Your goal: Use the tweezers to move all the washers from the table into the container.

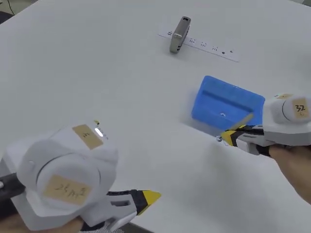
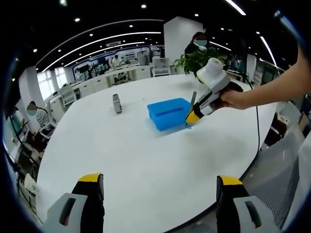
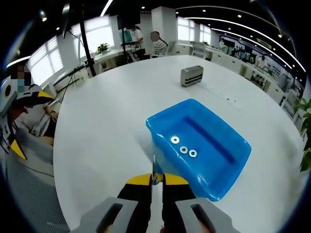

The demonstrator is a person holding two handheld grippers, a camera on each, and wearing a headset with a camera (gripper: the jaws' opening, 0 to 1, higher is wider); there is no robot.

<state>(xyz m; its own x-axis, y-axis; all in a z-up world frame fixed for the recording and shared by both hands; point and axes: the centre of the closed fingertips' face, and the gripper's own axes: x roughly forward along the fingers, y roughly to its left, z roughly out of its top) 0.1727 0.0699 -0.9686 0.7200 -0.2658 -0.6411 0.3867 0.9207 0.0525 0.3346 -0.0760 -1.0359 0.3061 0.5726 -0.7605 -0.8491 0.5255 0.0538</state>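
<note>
The blue container (image 3: 218,160) lies right ahead of my right gripper (image 3: 156,178), with three washers (image 3: 183,149) in a row on its floor. This gripper is shut on the tweezers (image 3: 154,167), whose thin tip points down at the table just outside the container's near wall. In the head view the right gripper (image 1: 231,137) sits at the front edge of the container (image 1: 228,99). A small grey speck (image 1: 219,139) lies at the tweezers' tip; I cannot tell if it is a washer. My left gripper (image 2: 158,194) stands open over bare table, far from the container (image 2: 167,112).
A silver metal block (image 1: 180,34) stands on a white power strip (image 1: 209,47) at the far side of the white table (image 1: 121,97). The table's rounded edge runs close under my left gripper. People and office desks fill the room behind.
</note>
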